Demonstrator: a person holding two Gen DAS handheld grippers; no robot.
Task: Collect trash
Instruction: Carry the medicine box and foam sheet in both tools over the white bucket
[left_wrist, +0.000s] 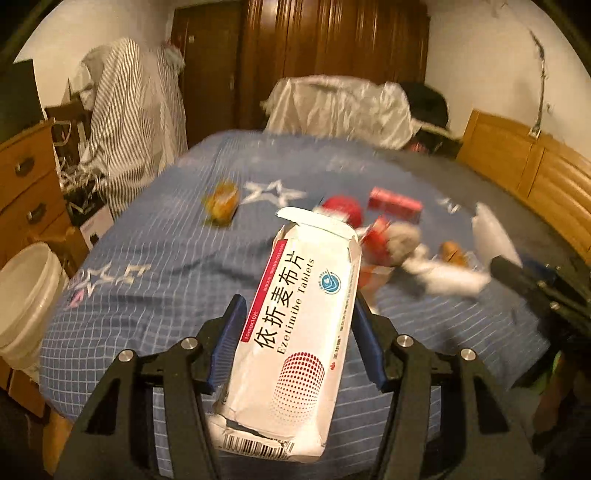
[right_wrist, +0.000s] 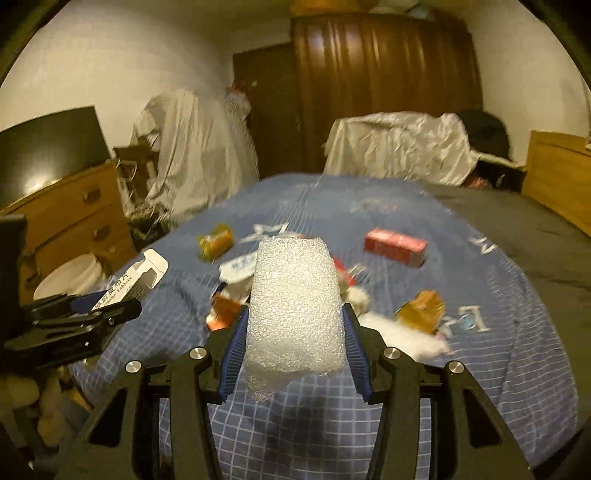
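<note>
My left gripper (left_wrist: 297, 314) is shut on a white Ezetimibe tablet box (left_wrist: 291, 332) with its top flap open, held above the blue checked bed (left_wrist: 166, 258). It also shows in the right wrist view (right_wrist: 129, 284). My right gripper (right_wrist: 293, 325) is shut on a white foam sheet piece (right_wrist: 295, 302), also above the bed. Loose trash lies on the bed: a red box (right_wrist: 395, 245), an orange wrapper (right_wrist: 216, 242), another orange wrapper (right_wrist: 421, 310), crumpled white tissue (right_wrist: 406, 338) and red-white packets (left_wrist: 373, 240).
A white bucket (left_wrist: 26, 299) stands on the floor left of the bed, seen also in the right wrist view (right_wrist: 70, 277). A wooden dresser (left_wrist: 26, 184) is behind it. A wooden headboard (left_wrist: 528, 166) runs along the right. Covered furniture and a wardrobe stand behind.
</note>
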